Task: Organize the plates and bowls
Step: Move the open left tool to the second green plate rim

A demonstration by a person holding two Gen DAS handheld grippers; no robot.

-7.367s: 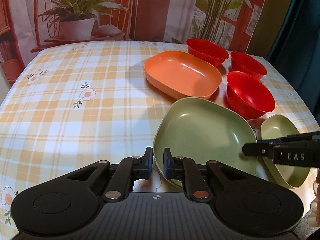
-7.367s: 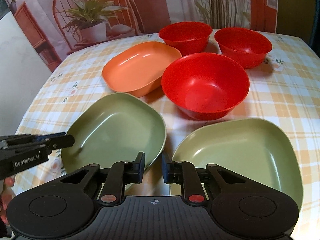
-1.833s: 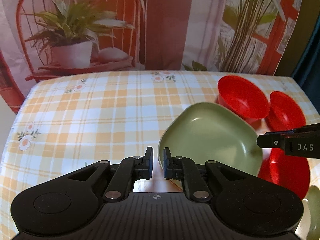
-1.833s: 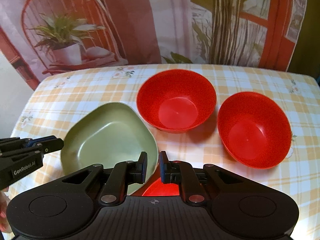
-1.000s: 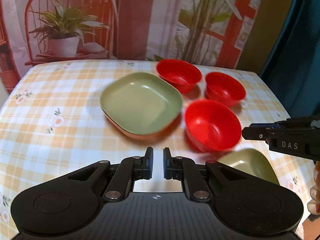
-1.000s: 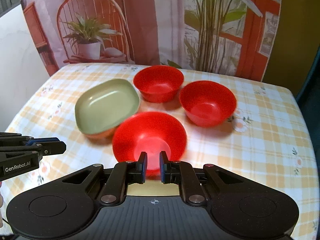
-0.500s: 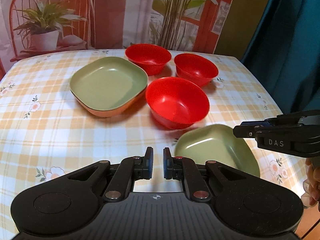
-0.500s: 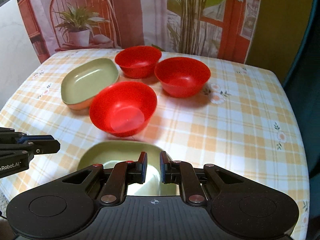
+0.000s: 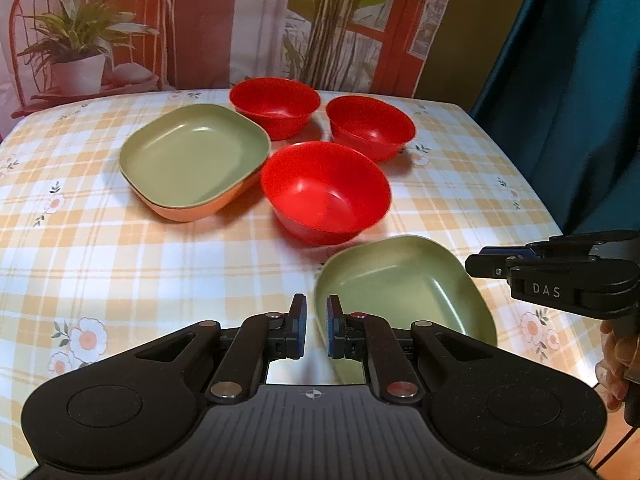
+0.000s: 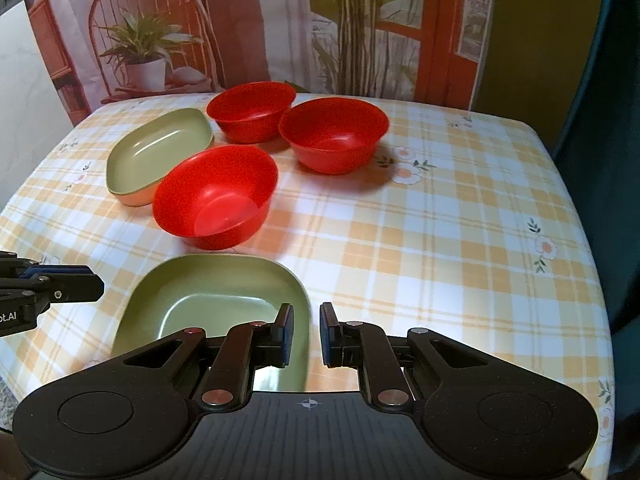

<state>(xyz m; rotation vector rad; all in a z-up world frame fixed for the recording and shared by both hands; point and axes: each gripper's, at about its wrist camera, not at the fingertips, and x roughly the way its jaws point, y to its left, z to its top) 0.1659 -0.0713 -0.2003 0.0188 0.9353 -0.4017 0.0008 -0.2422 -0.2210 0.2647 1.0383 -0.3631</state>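
Observation:
A small green plate (image 9: 400,288) (image 10: 216,292) lies near the table's front edge. My left gripper (image 9: 314,304) is shut, and the plate's left rim lines up with the thin gap at its tips. My right gripper (image 10: 306,312) is also shut, over the plate's right rim. I cannot tell whether either touches the plate. Each gripper also shows from the side in the other view, the right gripper (image 9: 476,266) and the left gripper (image 10: 96,286). Behind, a larger green plate (image 9: 192,160) sits nested in an orange plate (image 9: 192,212). Three red bowls (image 9: 324,192) (image 9: 276,104) (image 9: 370,126) stand apart.
The checked tablecloth (image 9: 120,272) has bare room at the left and at the right (image 10: 460,240). A dark teal curtain (image 9: 580,100) hangs past the right edge. A printed backdrop (image 10: 160,40) closes the far side. A person's hand (image 9: 616,360) holds the right gripper.
Both grippers drew back toward the front edge over the last second, bringing the small green plate up to their tips. Earlier, the larger green plate went into the orange one.

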